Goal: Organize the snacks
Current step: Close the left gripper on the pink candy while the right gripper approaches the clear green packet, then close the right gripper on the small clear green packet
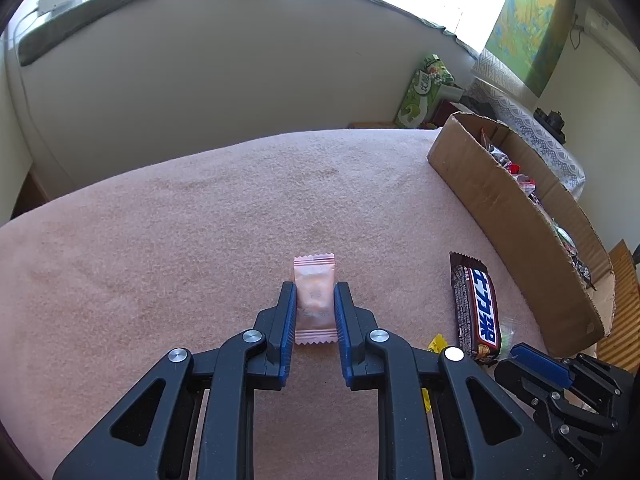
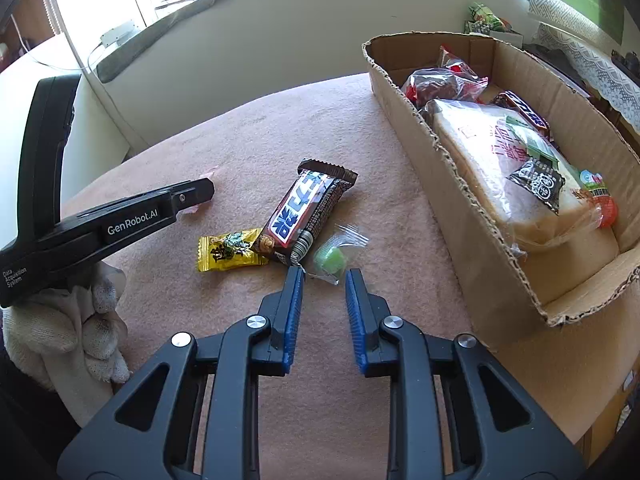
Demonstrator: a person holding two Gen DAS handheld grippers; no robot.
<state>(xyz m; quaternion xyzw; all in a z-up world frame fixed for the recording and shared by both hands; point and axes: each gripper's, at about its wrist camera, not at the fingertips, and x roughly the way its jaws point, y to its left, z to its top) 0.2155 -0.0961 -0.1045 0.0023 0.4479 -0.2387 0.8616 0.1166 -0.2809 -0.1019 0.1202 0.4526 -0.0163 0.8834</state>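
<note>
Squarely between left gripper (image 1: 315, 294) fingers — pink sachet (image 1: 314, 298).

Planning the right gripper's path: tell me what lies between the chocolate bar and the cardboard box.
Only bare pink blanket. In the right wrist view, the chocolate bar and cardboard box are apart with nothing between; the green candy sits nearer the right gripper.

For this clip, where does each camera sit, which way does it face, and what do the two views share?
Left wrist: on the left gripper, looking forward over the pink blanket; its fingers flank a pink candy.
Right wrist: on the right gripper, open, facing the green candy and cardboard box; a gloved hand shows.
Shared: chocolate bar, box, blanket.
</note>
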